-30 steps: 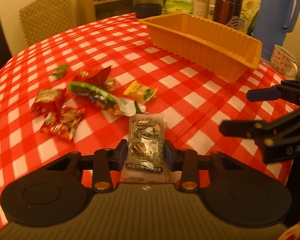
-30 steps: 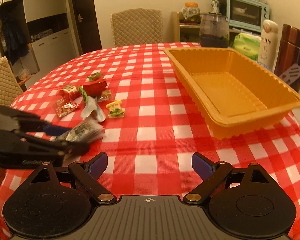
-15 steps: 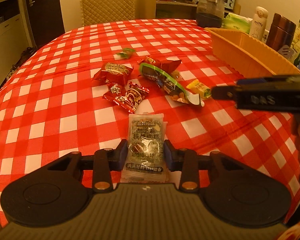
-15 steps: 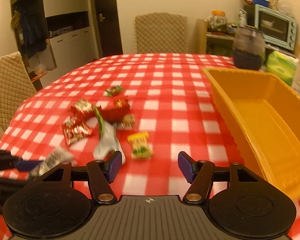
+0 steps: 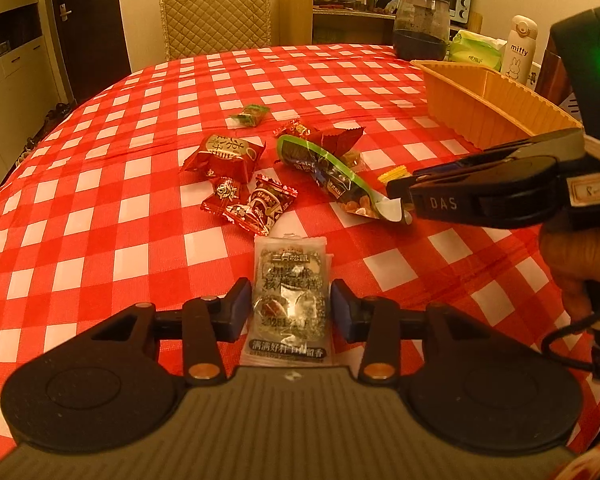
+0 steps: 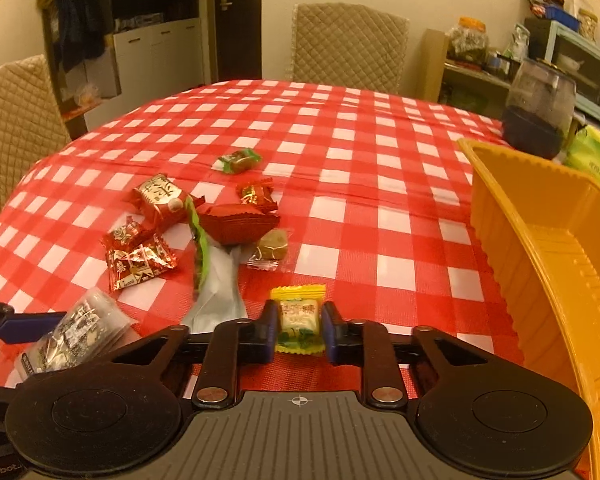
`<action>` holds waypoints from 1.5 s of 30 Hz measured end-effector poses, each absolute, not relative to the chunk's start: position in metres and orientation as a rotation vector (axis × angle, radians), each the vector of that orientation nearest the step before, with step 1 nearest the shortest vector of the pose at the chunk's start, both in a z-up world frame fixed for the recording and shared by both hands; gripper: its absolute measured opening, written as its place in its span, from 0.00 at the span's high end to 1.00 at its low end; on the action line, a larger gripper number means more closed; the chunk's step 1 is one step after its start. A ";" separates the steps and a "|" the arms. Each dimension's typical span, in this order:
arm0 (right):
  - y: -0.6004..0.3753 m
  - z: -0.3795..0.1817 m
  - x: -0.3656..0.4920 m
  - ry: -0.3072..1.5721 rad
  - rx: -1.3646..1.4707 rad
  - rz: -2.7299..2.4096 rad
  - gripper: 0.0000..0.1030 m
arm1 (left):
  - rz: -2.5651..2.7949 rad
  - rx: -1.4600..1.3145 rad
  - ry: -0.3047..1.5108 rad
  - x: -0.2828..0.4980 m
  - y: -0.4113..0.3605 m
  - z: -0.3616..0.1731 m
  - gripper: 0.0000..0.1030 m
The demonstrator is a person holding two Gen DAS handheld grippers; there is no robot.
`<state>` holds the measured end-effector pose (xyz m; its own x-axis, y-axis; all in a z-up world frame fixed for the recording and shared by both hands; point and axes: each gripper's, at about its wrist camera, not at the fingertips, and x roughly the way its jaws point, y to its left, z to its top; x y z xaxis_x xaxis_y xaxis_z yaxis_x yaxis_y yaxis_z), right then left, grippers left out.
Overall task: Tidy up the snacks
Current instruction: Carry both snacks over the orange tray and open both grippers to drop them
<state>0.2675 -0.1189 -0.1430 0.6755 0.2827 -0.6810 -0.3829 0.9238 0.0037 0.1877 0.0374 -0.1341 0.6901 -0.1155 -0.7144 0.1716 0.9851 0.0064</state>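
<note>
My left gripper (image 5: 290,304) has a silver snack packet (image 5: 290,300) between its blue pads, and its jaws are opening slightly. In the right wrist view the packet (image 6: 76,332) hangs tilted at the lower left. My right gripper (image 6: 299,320) is shut on a small yellow candy (image 6: 300,320) low over the checked cloth; from the left wrist view it (image 5: 400,186) reaches in from the right. An orange tray (image 6: 540,216) stands to the right. Loose snacks lie in a pile: a red packet (image 6: 160,198), a green-edged pack (image 5: 328,172) and a green candy (image 6: 238,160).
A dark glass jar (image 6: 538,116) and a white bottle (image 5: 518,50) stand behind the tray (image 5: 480,96). Quilted chairs (image 6: 348,40) ring the round table. A hand (image 5: 572,256) holds the right gripper at the right edge. A brown candy (image 6: 272,246) lies just ahead of the right gripper.
The right gripper moved left from beside the tray to the snack pile and closed on the yellow candy. The left gripper swung and rolled, keeping the silver packet between its pads.
</note>
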 end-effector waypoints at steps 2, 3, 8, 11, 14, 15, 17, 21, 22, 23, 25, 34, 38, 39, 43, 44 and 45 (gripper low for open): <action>-0.121 -0.143 0.266 0.737 -0.131 0.360 0.79 | -0.159 0.083 0.797 0.188 0.036 -0.134 0.63; -0.123 -0.141 0.265 0.738 -0.113 0.353 0.79 | -0.160 0.083 0.797 0.188 0.036 -0.133 0.66; -0.130 -0.129 0.252 0.725 -0.085 0.337 0.79 | -0.159 0.067 0.809 0.185 0.035 -0.131 0.67; -0.131 -0.121 0.242 0.719 -0.074 0.332 0.79 | -0.155 0.060 0.811 0.182 0.034 -0.128 0.67; -0.134 -0.113 0.231 0.708 -0.062 0.322 0.79 | -0.142 0.057 0.802 0.176 0.033 -0.119 0.67; -0.136 -0.109 0.226 0.702 -0.059 0.318 0.79 | -0.138 0.053 0.796 0.174 0.033 -0.116 0.67; -0.141 -0.100 0.217 0.688 -0.042 0.308 0.79 | -0.128 0.046 0.779 0.168 0.030 -0.106 0.67; -0.156 -0.080 0.198 0.666 -0.007 0.284 0.79 | -0.124 0.024 0.748 0.157 0.020 -0.086 0.67; -0.161 -0.075 0.194 0.665 0.006 0.278 0.79 | -0.127 0.022 0.737 0.155 0.016 -0.080 0.67; -0.166 -0.069 0.190 0.663 0.022 0.270 0.79 | -0.132 0.020 0.728 0.153 0.011 -0.074 0.67; -0.181 -0.054 0.183 0.658 0.061 0.249 0.79 | -0.152 0.015 0.704 0.151 0.000 -0.061 0.67; -0.256 0.002 0.172 0.585 0.109 0.114 0.79 | -0.281 0.022 0.633 0.170 -0.074 -0.015 0.67; -0.292 0.006 0.178 0.576 0.113 0.061 0.79 | -0.342 0.018 0.628 0.188 -0.110 -0.008 0.67; -0.299 0.004 0.181 0.576 0.111 0.053 0.79 | -0.354 0.016 0.631 0.193 -0.118 -0.008 0.67; -0.323 -0.009 0.194 0.600 0.116 0.026 0.79 | -0.401 0.024 0.650 0.212 -0.149 -0.013 0.67; -0.328 -0.012 0.197 0.608 0.119 0.021 0.79 | -0.411 0.031 0.653 0.217 -0.155 -0.015 0.67; -0.332 -0.016 0.200 0.614 0.124 0.019 0.79 | -0.417 0.038 0.656 0.221 -0.160 -0.017 0.67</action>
<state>0.1998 -0.3323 -0.0160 0.8176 0.0543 -0.5733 0.0194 0.9924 0.1215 0.2207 -0.1604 -0.0172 0.7129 -0.3645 -0.5991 0.3885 0.9165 -0.0953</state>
